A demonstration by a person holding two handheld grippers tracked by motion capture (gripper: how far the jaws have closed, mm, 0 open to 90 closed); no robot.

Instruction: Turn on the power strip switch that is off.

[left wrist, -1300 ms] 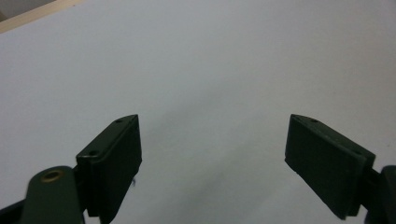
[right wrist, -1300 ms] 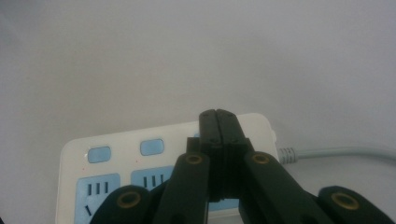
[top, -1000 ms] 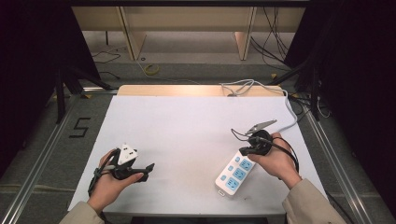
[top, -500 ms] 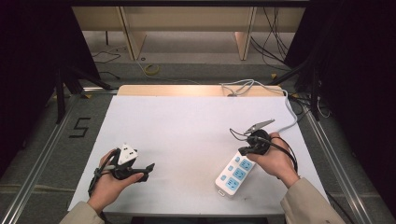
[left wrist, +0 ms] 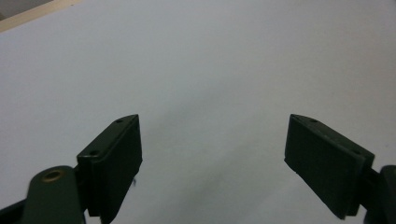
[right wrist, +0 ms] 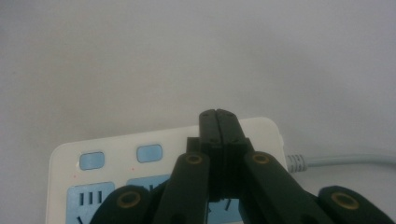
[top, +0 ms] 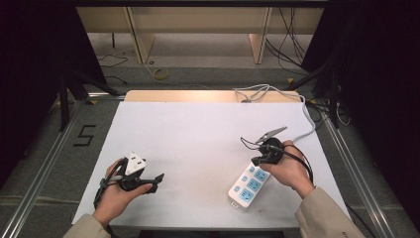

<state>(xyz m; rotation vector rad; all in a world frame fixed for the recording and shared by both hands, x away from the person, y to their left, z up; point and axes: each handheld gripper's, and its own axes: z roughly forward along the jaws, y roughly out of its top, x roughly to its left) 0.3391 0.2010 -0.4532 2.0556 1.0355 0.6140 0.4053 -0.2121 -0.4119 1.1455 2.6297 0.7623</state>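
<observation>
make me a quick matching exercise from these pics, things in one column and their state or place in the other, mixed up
Things:
1. left gripper
2. right gripper
3. power strip
4. grey cable

States or places:
A. jaws pressed together, nothing between them
B. runs off toward the far right edge of the table
C. jaws wide apart over bare white tabletop
D. lies flat, white with blue sockets, under the right hand

Pairs: 1-C, 2-A, 3-D, 4-B
</observation>
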